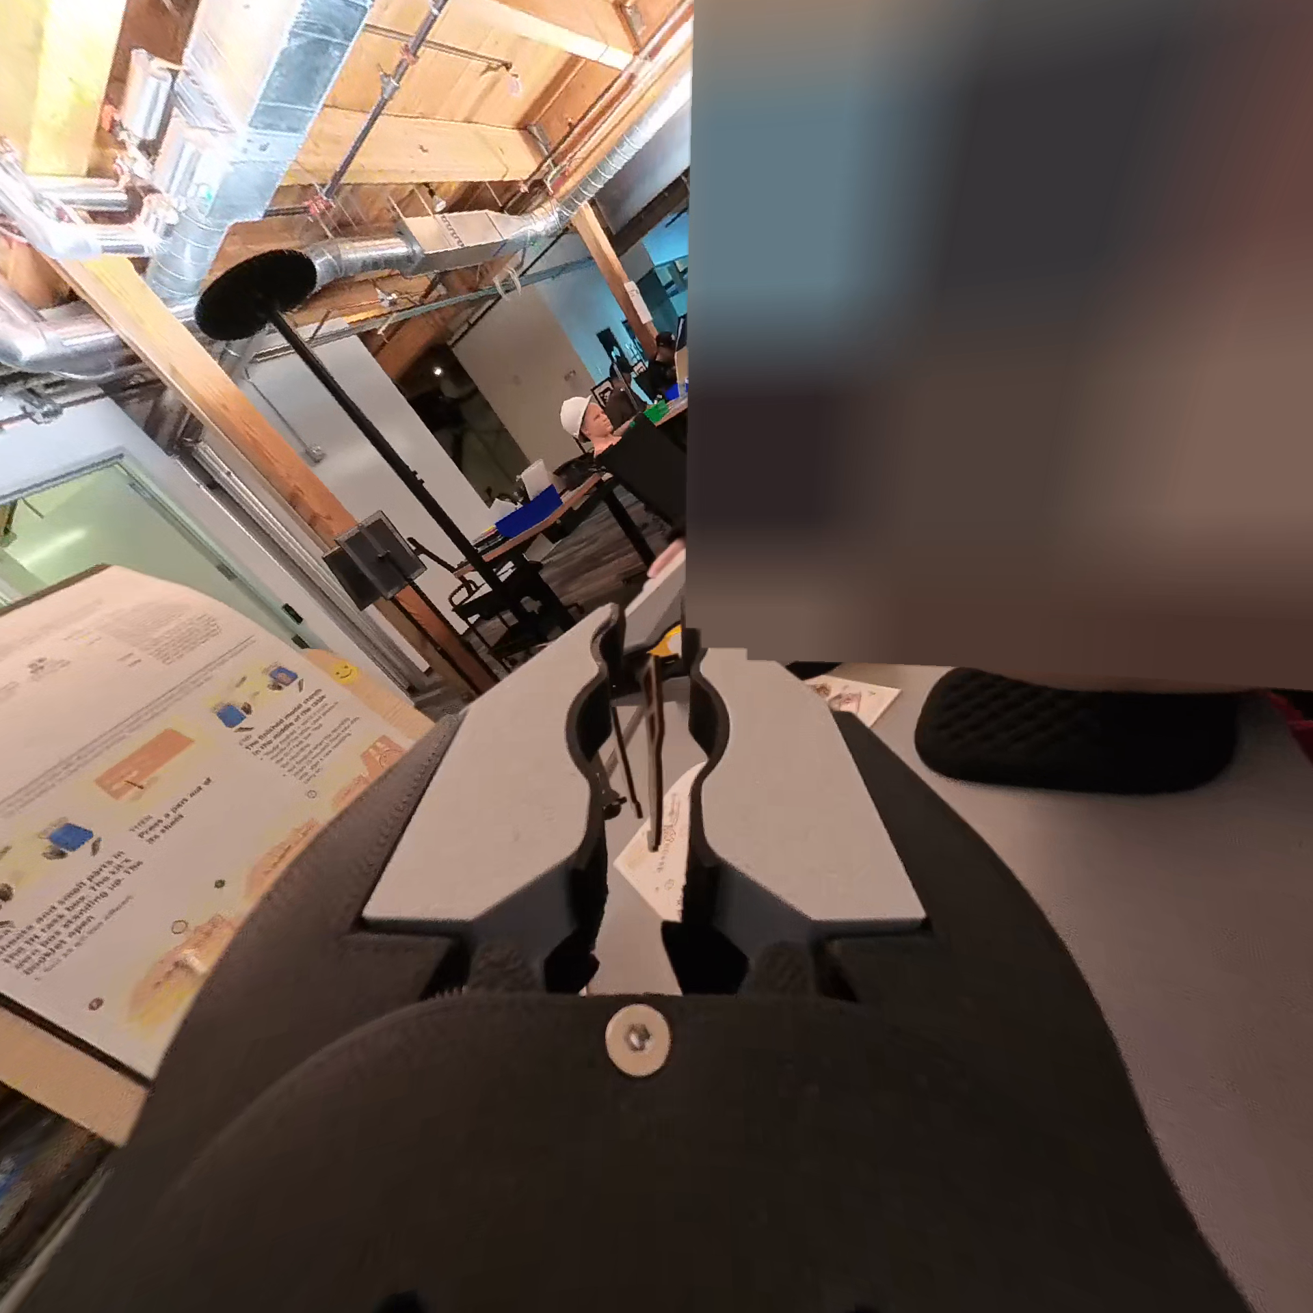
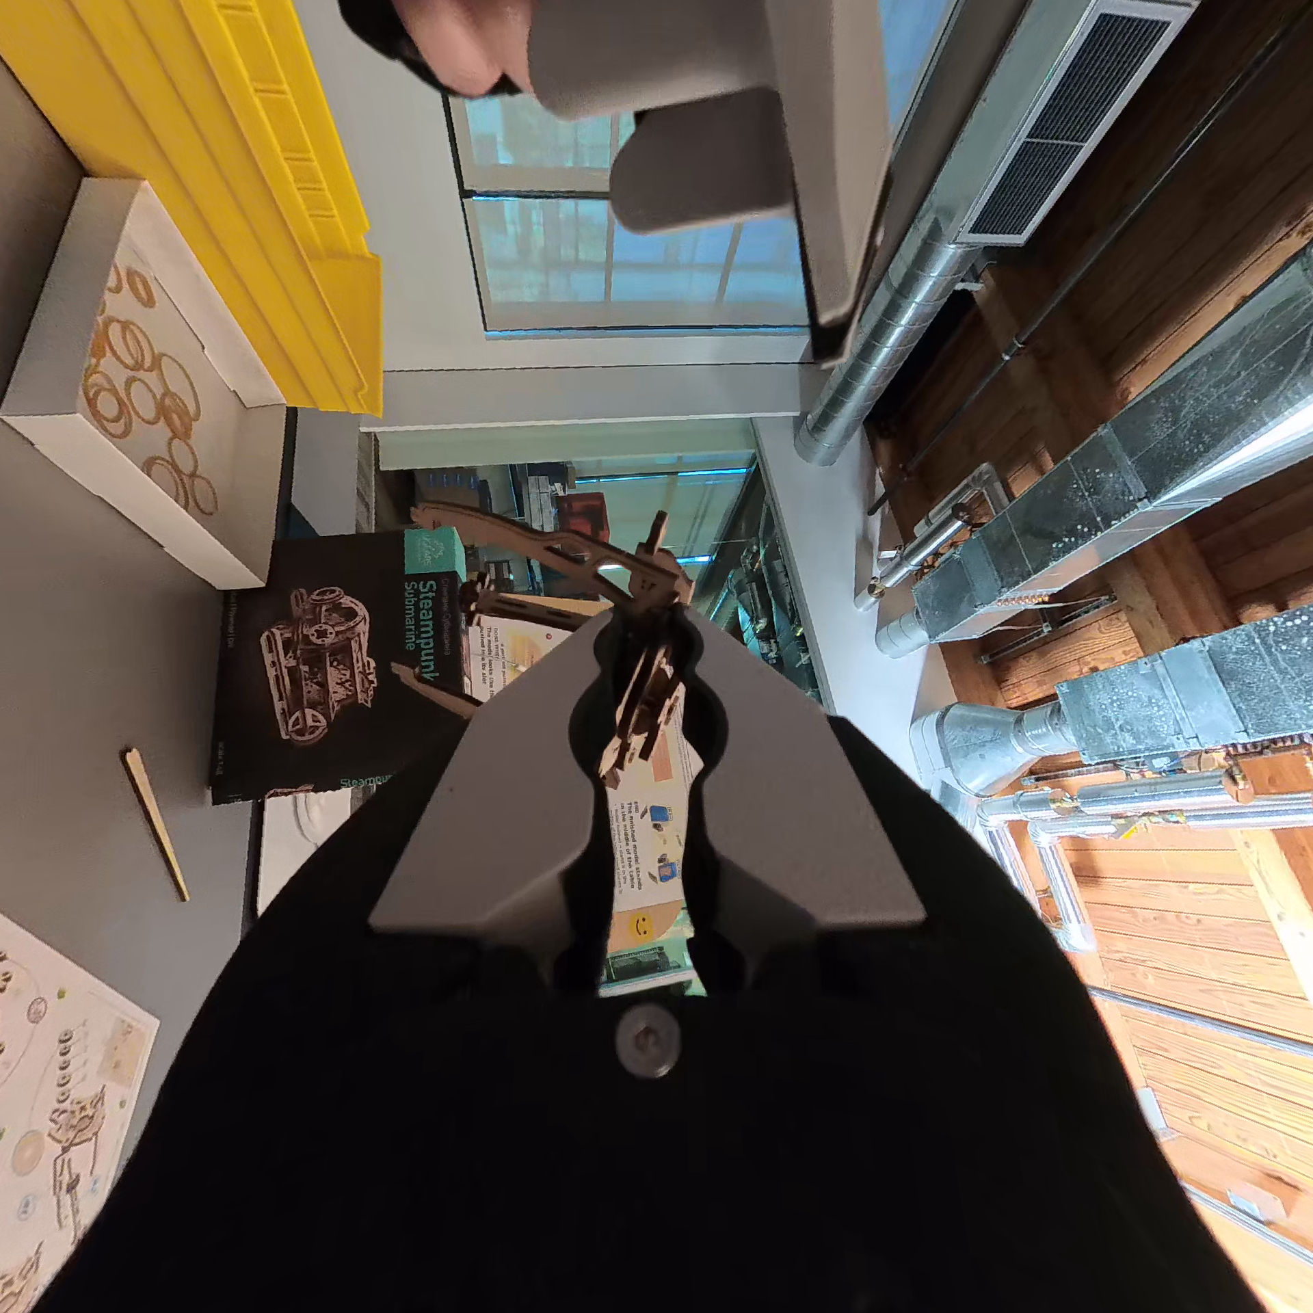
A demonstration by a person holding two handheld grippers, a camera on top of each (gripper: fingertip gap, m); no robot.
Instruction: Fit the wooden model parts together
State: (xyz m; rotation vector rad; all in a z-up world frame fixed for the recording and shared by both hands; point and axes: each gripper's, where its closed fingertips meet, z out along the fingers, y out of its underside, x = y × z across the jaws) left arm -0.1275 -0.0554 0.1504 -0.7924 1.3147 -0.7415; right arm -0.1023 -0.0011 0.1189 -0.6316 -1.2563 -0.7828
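In the right wrist view my right gripper (image 2: 645, 625) is shut on a small wooden model assembly (image 2: 643, 693) of layered brown parts. A curved wooden arm (image 2: 540, 543) sticks out past the fingertips to the left. The assembly is held in the air above the grey table (image 2: 85, 675). In the left wrist view my left gripper (image 1: 655, 639) has its jaws close together around a thin dark wooden part (image 1: 654, 746), seen edge-on and held off the table. Thin rods (image 1: 625, 753) run beside it. The left gripper's grey body (image 2: 675, 142) and a hand (image 2: 455, 42) show at the top of the right wrist view.
A printed instruction sheet (image 1: 142, 781) lies at the left and a black textured pad (image 1: 1066, 732) at the right. On the table are a yellow bin (image 2: 249, 177), a white box of wooden rings (image 2: 142, 369), a black kit box (image 2: 327, 661), a wooden stick (image 2: 156, 824) and a diagram sheet (image 2: 57, 1066).
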